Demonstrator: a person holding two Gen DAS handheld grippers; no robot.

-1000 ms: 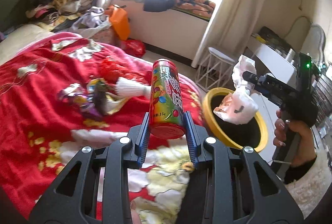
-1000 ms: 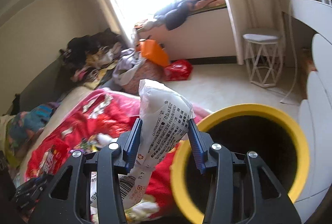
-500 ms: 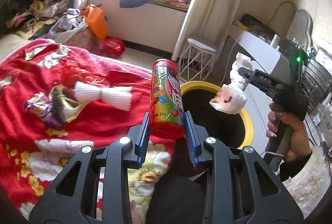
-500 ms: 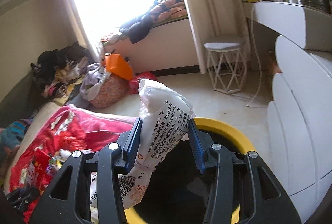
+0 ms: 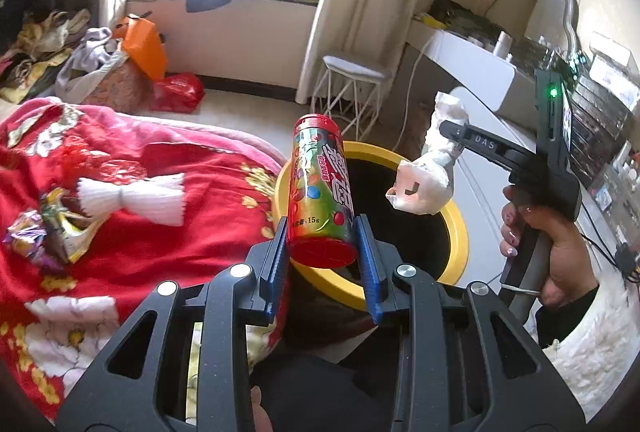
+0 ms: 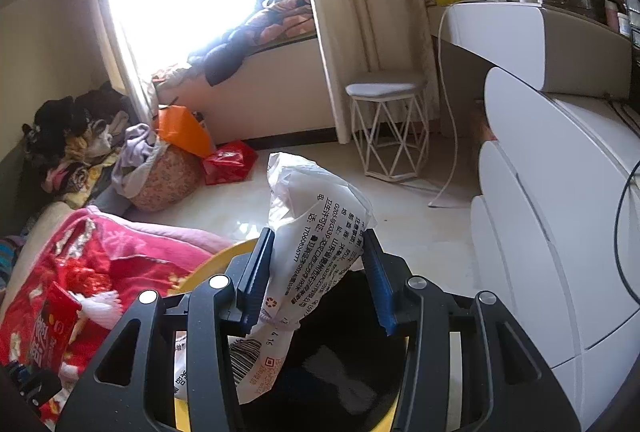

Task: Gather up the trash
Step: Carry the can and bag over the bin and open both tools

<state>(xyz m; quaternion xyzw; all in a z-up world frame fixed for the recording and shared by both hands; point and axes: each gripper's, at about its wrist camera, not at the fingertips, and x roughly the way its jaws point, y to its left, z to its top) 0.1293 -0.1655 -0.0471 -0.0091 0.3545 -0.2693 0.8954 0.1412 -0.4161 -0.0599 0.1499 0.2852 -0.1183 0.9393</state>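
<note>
**Two pieces over the bin, more left on the bed**

My left gripper [image 5: 322, 252] is clamped on a red candy can [image 5: 320, 188], its blue pads pressed against the can's lower sides. The can stands nearly upright in the middle of the left wrist view, right at the near edge of the yellow-rimmed bin [image 5: 460, 232]. My right gripper [image 6: 318, 272] is closed around a crumpled white plastic wrapper [image 6: 316, 228] with black print. In the left wrist view that same wrapper hangs at centre right, above the bin's dark opening, with my right hand [image 5: 552, 240] on the handle at the right edge.

As I judge it, neither piece has been let go yet, so this round is at the drop stage. The wrapper looks ready to fall inside. The can sits at the rim rather than squarely over the hole, so I would bring it further in before releasing.

The bin's interior reads as black in both views. At the bottom of the right wrist view I see a pale shape inside, but I cannot tell what it is.

Work remains. On the red quilt [image 5: 132, 264], at the left of the left wrist view, lie a white pleated paper piece [image 5: 132, 196] and shiny crumpled snack wrappers [image 5: 44, 236]. A red packet [image 6: 56, 328] shows at lower left in the right wrist view.
</note>
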